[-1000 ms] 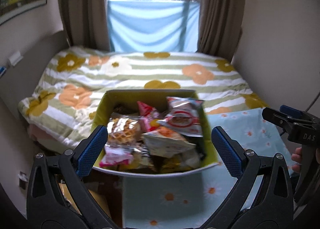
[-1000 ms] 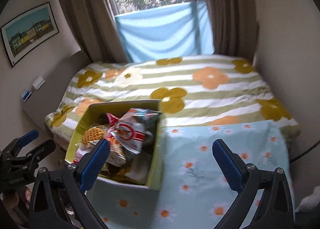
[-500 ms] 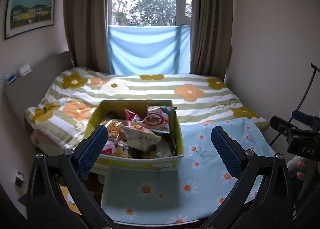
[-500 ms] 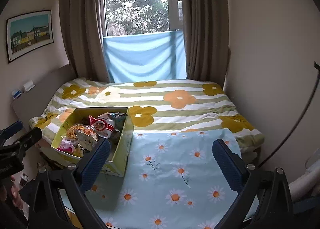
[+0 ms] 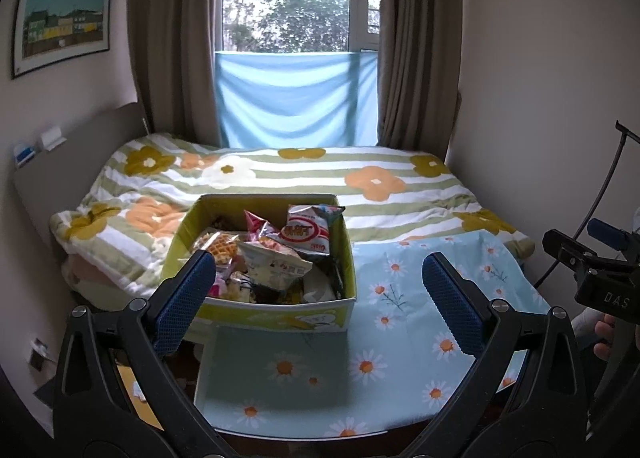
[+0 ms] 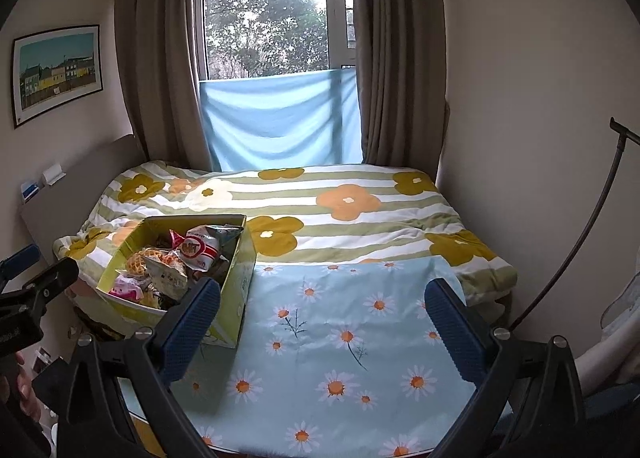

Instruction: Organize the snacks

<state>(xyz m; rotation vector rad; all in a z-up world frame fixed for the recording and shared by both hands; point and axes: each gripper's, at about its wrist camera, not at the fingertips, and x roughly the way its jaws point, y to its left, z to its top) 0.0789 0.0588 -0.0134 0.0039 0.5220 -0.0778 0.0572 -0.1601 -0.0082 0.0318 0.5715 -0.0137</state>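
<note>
Yellow-green cardboard, the snack box point(image 5: 260, 304) is sitting on the daisy cloth point(image 6: 340, 338), heaped with packets point(image 5: 306, 234). I'm holding the left gripper point(image 5: 316, 292) and right gripper point(image 6: 320, 322) wide open, both empty. Pinching one crinkly bag risks dragging its neighbours over the rim onto the bed point(image 6: 360, 198).

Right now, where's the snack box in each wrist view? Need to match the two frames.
Left wrist: snack box sits centre-left, just above and between the open left gripper fingertips.
Right wrist: snack box is at left of centre, behind the left fingertip of the open right gripper.
Shared landmark: the daisy cloth it stands on.
</note>
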